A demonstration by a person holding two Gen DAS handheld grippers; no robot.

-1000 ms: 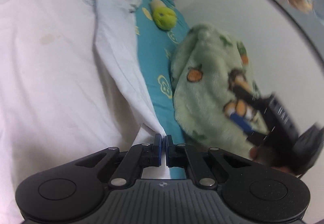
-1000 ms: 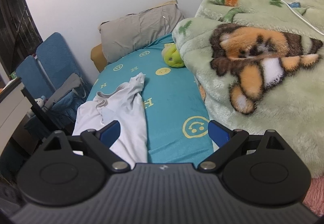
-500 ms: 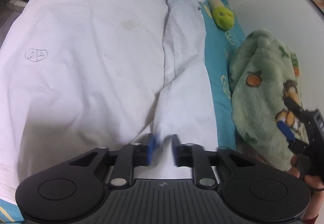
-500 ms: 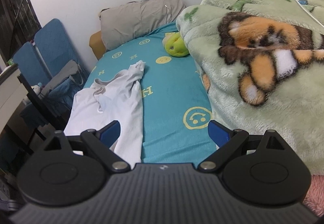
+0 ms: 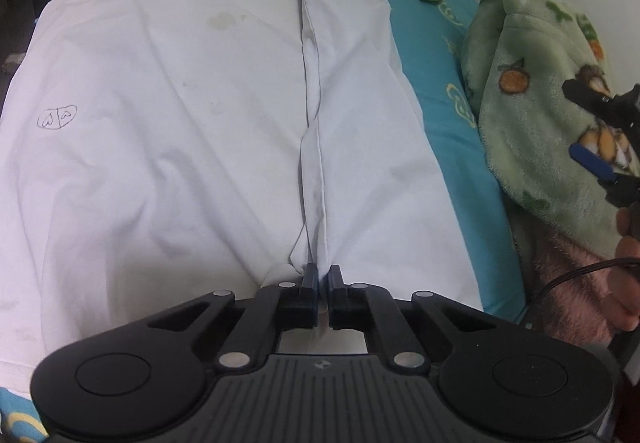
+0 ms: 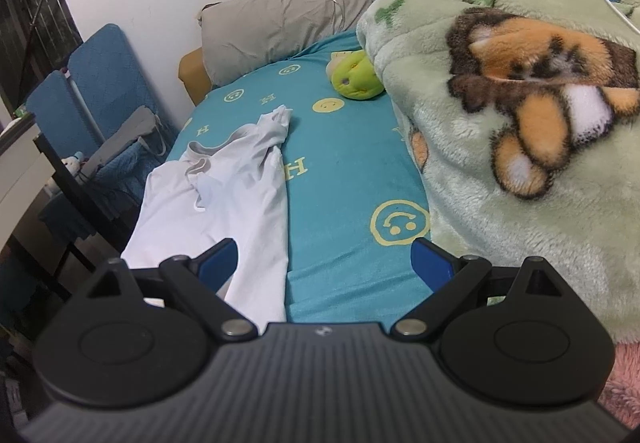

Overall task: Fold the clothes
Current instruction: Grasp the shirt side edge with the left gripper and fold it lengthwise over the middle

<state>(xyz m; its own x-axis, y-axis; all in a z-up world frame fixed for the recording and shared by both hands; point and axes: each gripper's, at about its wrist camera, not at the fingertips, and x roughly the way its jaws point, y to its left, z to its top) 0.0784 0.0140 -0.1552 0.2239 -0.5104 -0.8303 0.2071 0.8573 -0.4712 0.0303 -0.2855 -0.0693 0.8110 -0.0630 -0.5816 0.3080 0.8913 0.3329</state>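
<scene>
The white shirt (image 5: 200,131) lies flat along the bed (image 6: 344,179), its right edge folded inward to a lengthwise crease; its left edge reaches the mattress side. A strip of open teal sheet separates it from the green blanket (image 6: 520,147) and plush toy (image 6: 354,77). The left claw (image 5: 323,275) is pinched on the shirt hem at the crease; half a second ago its fingers stood apart. The right claw (image 6: 324,259) is spread wide, empty, above the sheet.
</scene>
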